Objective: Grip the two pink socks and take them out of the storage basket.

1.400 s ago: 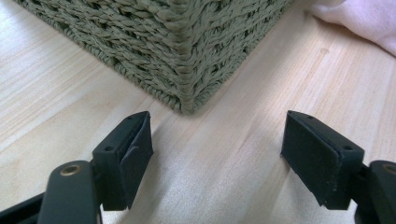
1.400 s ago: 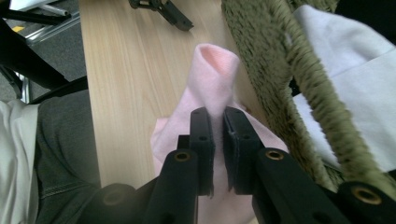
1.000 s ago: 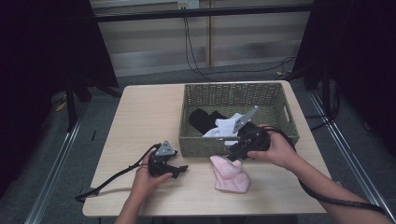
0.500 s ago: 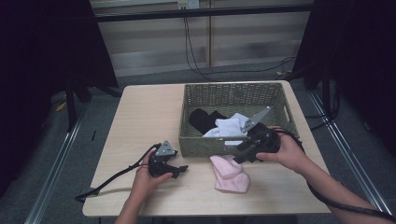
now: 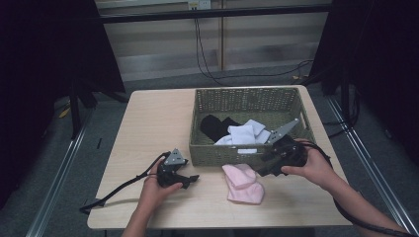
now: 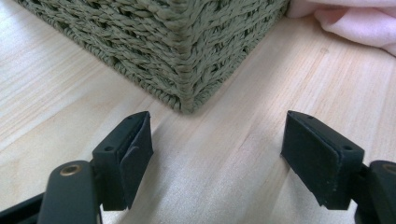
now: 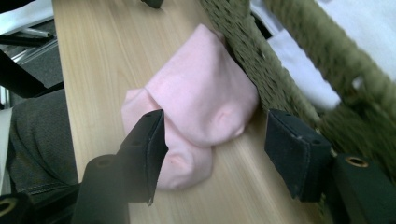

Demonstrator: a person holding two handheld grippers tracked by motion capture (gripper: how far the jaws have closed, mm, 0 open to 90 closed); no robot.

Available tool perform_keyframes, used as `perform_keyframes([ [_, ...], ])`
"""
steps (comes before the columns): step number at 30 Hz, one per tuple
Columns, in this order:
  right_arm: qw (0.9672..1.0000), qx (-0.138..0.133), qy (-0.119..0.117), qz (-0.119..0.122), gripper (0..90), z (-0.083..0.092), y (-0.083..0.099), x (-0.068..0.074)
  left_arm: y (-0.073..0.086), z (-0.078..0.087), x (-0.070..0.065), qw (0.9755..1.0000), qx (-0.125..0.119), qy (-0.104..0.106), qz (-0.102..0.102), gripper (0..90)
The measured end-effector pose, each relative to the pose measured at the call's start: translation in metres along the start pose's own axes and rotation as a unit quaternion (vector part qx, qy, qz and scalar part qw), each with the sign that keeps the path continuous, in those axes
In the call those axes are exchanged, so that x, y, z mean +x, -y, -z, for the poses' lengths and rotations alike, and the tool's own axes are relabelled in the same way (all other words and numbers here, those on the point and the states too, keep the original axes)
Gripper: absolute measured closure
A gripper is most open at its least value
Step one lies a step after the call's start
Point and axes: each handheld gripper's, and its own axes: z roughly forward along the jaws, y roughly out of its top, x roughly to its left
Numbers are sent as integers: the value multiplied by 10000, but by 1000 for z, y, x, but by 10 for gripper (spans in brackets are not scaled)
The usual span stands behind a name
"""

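Observation:
A pair of pink socks (image 5: 242, 182) lies on the wooden table just in front of the green woven basket (image 5: 247, 96). My right gripper (image 5: 265, 167) is low by the basket's front wall, open, its jaws pointing at the socks. In the right gripper view the pink socks (image 7: 201, 102) lie ahead between the spread jaws of the gripper (image 7: 215, 128), untouched. My left gripper (image 5: 190, 180) rests open on the table left of the basket. In its own view the gripper (image 6: 217, 158) faces the basket's corner (image 6: 187, 56), with pink cloth (image 6: 355, 18) at the top right.
Black clothes (image 5: 215, 126) and white clothes (image 5: 244, 134) lie inside the basket. The basket's front wall (image 7: 275, 70) stands close on the right gripper's right side. Bare table spreads to the left (image 5: 148, 123). A cable (image 5: 118, 186) trails from the left gripper.
My right gripper has shifted right and come down from the basket's front rim to the table beside the pink socks. The left gripper has not moved.

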Motion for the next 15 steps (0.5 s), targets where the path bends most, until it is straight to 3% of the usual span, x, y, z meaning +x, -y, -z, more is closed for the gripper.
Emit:
perform_keyframes([
  [8,9999,-35,93,-25,348,-2,20,-3,0,0,0,10000,0,-1,-3,242],
  [15,9998,-153,-2,-108,343,-4,35,-2,0,0,0,10000,-6,-12,-17,242],
])
